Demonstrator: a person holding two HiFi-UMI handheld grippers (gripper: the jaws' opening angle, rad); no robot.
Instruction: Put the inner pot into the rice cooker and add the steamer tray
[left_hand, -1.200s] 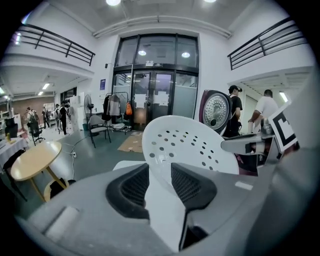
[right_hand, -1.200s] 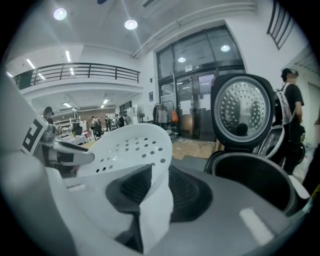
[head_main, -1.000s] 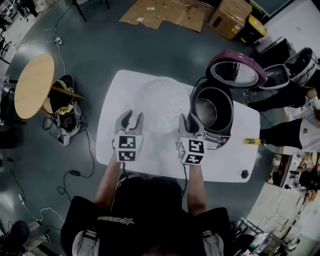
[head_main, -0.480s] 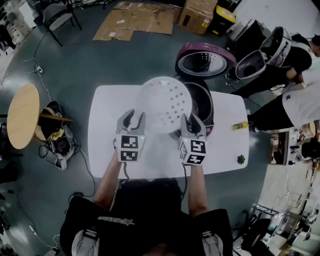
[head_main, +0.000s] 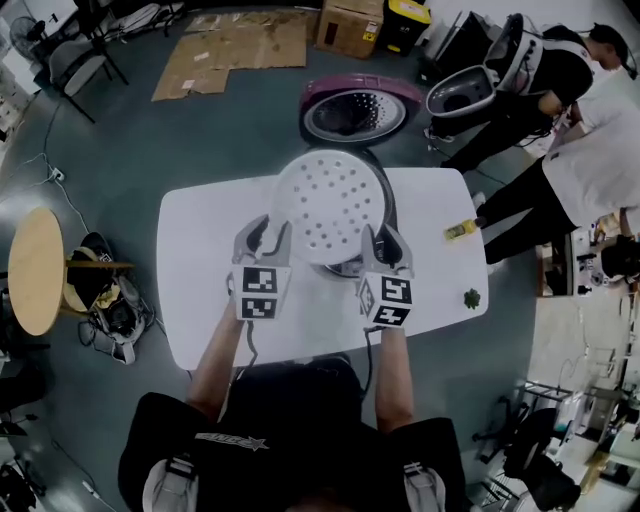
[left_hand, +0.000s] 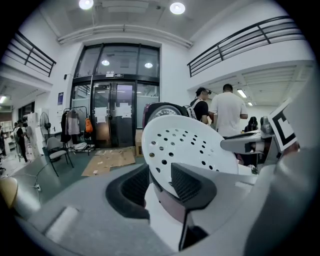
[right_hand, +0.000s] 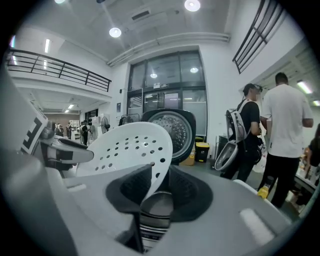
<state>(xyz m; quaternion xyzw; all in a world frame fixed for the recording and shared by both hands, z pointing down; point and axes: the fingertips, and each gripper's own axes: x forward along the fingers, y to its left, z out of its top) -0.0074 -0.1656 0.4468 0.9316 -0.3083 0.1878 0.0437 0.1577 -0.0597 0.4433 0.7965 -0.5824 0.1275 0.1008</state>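
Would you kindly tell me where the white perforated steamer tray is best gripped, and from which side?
Grip the white perforated steamer tray by its thin rim at two opposite points, left and right, coming from the person's near side. It is a wide, shallow round dish, too broad for one pair of jaws, but its rim fits between them. The left gripper and right gripper hold it so now.

No text I can read anywhere. Marker cubes show only black-and-white square patterns, no letters. White print on the black shirt is too small. Sheets on the glass doors and the rice cooker front panel are blurred, unreadable for me.
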